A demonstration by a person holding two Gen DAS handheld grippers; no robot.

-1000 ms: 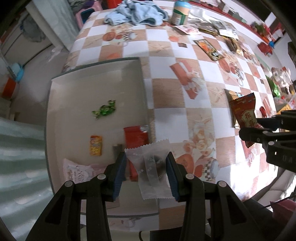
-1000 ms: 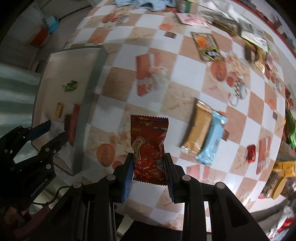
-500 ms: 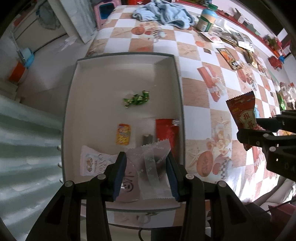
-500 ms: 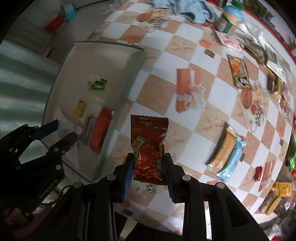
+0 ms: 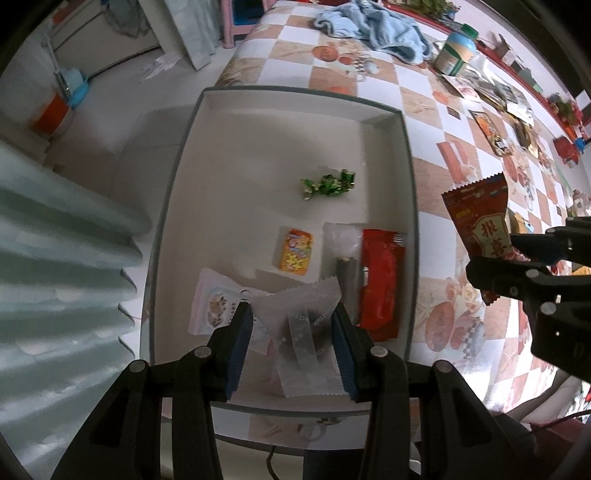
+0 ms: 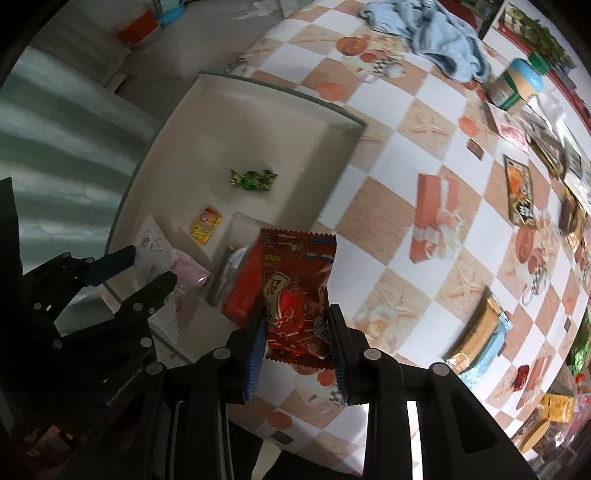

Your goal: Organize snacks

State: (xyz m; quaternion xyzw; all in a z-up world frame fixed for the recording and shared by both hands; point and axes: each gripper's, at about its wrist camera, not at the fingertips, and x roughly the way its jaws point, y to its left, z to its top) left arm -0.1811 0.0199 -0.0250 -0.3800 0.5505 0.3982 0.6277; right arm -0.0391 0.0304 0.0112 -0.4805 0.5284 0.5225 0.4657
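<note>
My left gripper (image 5: 293, 345) is shut on a clear frosted snack packet (image 5: 303, 332) and holds it over the near end of the white tray (image 5: 291, 101). The tray holds a green candy (image 5: 327, 183), a yellow packet (image 5: 295, 251), a red packet (image 5: 380, 280), a pink-white packet (image 5: 216, 302) and a dark stick in clear wrap (image 5: 345, 258). My right gripper (image 6: 297, 349) is shut on a red snack bag (image 6: 295, 291), held above the tray's near right corner (image 6: 236, 236). The red bag also shows in the left wrist view (image 5: 480, 221).
The checkered tablecloth (image 6: 388, 155) carries a gold bar and a blue bar (image 6: 476, 336), several snack packets along the far edge (image 6: 519, 192), a jar (image 6: 517, 85) and a blue cloth (image 6: 436, 33). The tray sits at the table's left edge, floor beyond.
Both grippers moved left toward the tray with their packets. The left gripper now hangs over the tray's inside; the right has reached the tray's edge.
</note>
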